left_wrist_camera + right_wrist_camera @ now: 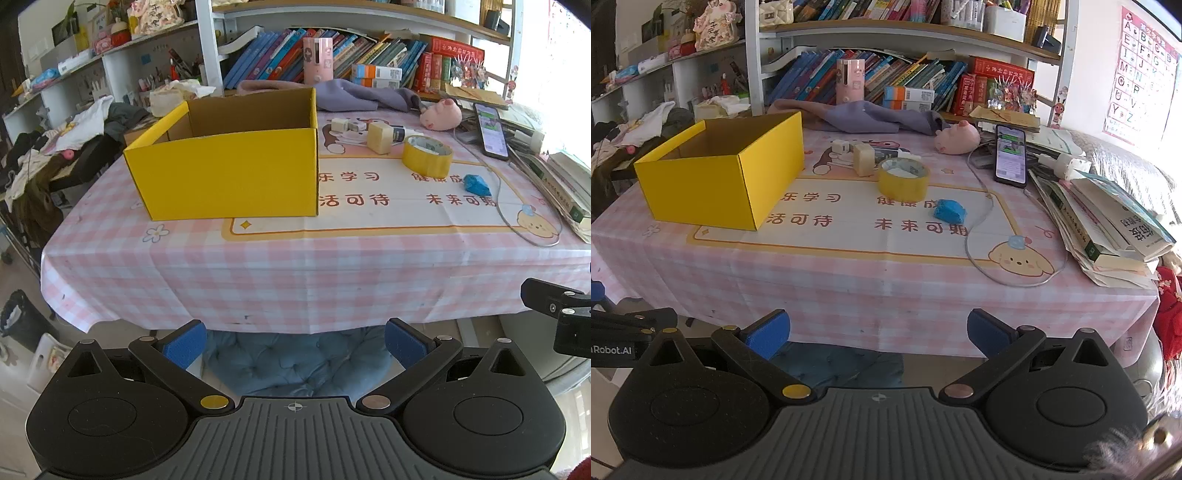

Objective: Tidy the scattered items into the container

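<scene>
An open yellow cardboard box [225,173] [713,184] stands on the left of the pink checked table. To its right lie a yellow tape roll [426,155] [903,181], a crumpled blue lump [476,184] [949,211], a cream block [379,137] [863,158] and small white cubes [345,124] [840,147]. My left gripper [295,343] hangs open off the table's front edge, above a blue cushion, with nothing between its blue pads. My right gripper [879,334] is likewise open and empty in front of the table edge.
A phone [1010,155] with a grey cable [979,236], a pink pig toy [956,138], a stack of books and papers [1108,229] at the right, a purple cloth [871,116] and bookshelves behind. A blue cushioned chair [299,362] sits under the front edge.
</scene>
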`<state>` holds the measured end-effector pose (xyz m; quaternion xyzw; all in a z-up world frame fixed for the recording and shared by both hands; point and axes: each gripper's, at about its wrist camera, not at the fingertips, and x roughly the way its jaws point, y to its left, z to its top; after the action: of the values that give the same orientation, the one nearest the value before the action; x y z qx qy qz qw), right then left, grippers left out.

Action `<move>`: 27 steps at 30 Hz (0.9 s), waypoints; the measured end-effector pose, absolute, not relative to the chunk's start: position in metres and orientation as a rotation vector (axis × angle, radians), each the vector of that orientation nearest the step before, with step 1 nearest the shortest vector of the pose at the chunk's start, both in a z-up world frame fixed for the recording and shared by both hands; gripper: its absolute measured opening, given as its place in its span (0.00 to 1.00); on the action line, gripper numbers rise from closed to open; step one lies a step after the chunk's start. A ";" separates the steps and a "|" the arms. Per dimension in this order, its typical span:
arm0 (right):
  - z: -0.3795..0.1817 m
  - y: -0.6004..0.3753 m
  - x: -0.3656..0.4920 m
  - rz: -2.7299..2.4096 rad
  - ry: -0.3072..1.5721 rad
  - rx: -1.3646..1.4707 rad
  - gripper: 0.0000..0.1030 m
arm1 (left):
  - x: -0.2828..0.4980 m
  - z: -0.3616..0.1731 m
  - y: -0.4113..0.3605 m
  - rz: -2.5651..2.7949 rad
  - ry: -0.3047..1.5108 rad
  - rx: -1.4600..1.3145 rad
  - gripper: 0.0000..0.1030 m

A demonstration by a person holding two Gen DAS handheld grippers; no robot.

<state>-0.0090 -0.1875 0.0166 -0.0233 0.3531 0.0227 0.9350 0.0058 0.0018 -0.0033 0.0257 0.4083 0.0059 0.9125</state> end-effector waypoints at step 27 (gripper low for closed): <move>0.017 -0.185 -0.006 0.052 0.717 -0.044 1.00 | 0.011 -0.005 0.005 0.003 0.842 0.055 1.00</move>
<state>-0.0065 -0.1850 0.0171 -0.0215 0.3508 0.0255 0.9359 0.0106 0.0049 -0.0051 0.0269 0.4087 0.0013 0.9123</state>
